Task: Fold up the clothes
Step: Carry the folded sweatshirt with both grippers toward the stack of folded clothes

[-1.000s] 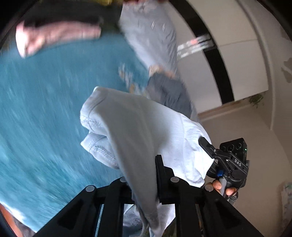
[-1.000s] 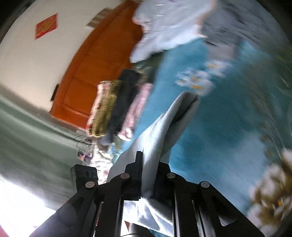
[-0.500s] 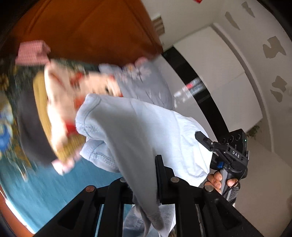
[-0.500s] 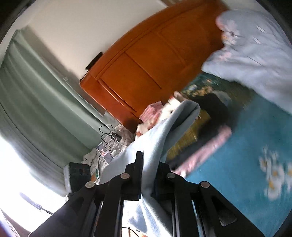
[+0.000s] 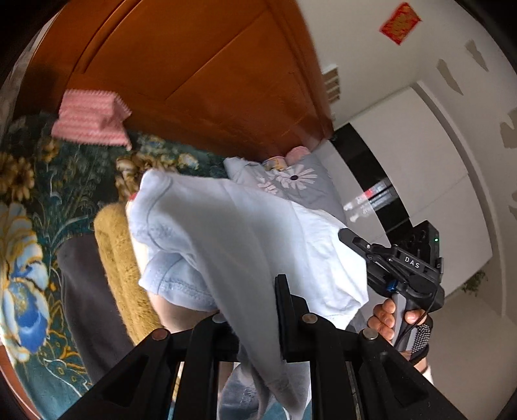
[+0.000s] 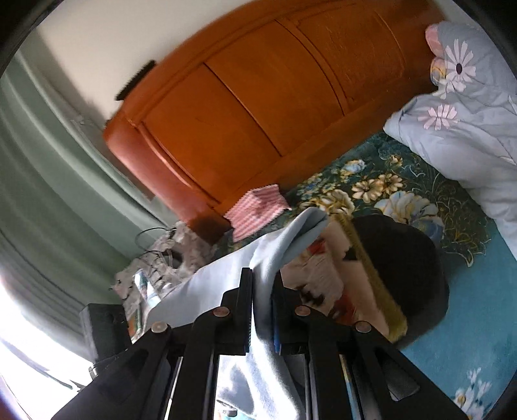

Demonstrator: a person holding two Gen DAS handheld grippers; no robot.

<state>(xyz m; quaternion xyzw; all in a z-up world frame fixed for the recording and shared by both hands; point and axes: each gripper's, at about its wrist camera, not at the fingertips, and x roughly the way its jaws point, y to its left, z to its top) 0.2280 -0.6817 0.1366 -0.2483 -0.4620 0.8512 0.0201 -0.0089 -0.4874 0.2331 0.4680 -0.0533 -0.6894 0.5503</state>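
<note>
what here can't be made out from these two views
- Pale blue garment: its lower part drops past the bottom edge in both wrist views, so its type stays unclear.
- Stack of folded clothes: the garment covers part of it in the left wrist view; motion blur smears it in the right.
- Right gripper: its fingertips sit behind the garment's fold in the left wrist view.

White capital letters reading "DAS" stand on the black body of the right gripper (image 5: 400, 268), gripped from below by a person's hand (image 5: 392, 318) and seen from the left wrist camera. High on the white wall, a red paper sign (image 5: 400, 22) carries gold markings too blurred to read. A black panel (image 5: 374, 194) between white cabinet doors shows pale and red streaks that look like reflections or lettering, none of it legible. The right wrist view shows no readable text.
</note>
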